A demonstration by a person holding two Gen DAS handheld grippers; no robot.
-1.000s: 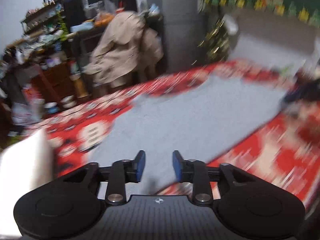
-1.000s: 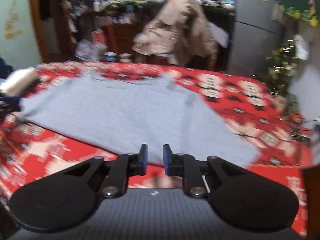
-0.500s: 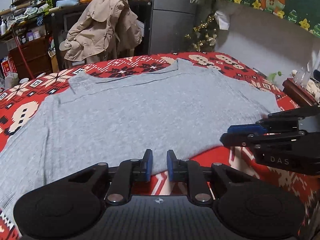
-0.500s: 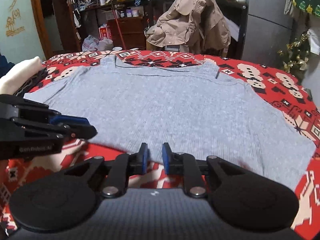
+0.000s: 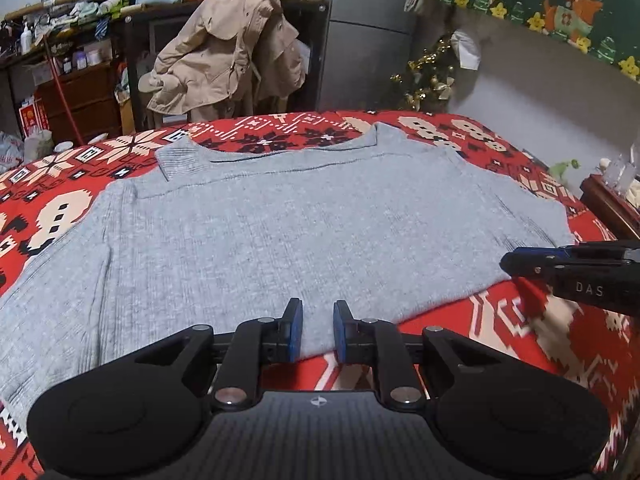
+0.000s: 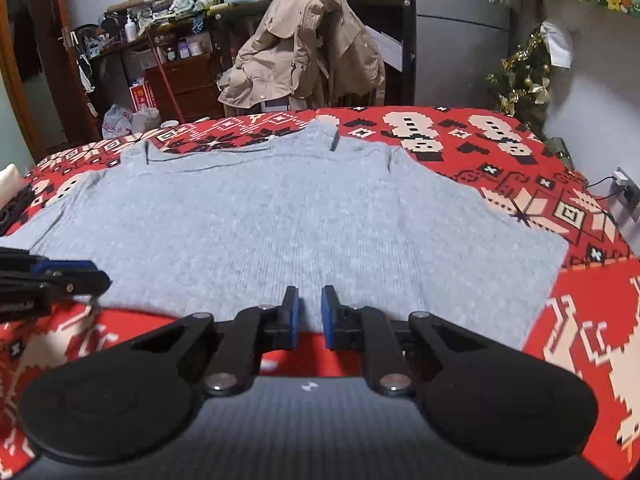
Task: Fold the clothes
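Observation:
A grey knit sweater [image 5: 300, 220] lies flat on a red patterned bedspread [image 5: 520, 340], collar far, hem near. My left gripper [image 5: 317, 320] sits at the near hem, and its jaws stand a narrow gap apart with the hem's edge lying flat between them. In the right wrist view the sweater [image 6: 300, 224] fills the middle, and my right gripper [image 6: 310, 312] is at the same hem further right. Its jaws are closing, with flat cloth in the small gap. Each gripper shows in the other's view: the right gripper [image 5: 508, 262] by the hem's right end, the left gripper [image 6: 96, 276] by the hem's left part.
A beige coat [image 5: 224, 56] hangs behind the bed's far edge, in front of cluttered shelves. A grey fridge [image 5: 368, 40] and a small decorated tree [image 5: 432, 72] stand at the back right. A wooden side table [image 5: 608, 204] is at the bed's right. The bedspread [image 6: 520, 152] shows around the sweater.
Both grippers came down to the sweater's near hem and their jaws narrowed. The left has held still since half a second ago. The right sank a little further.

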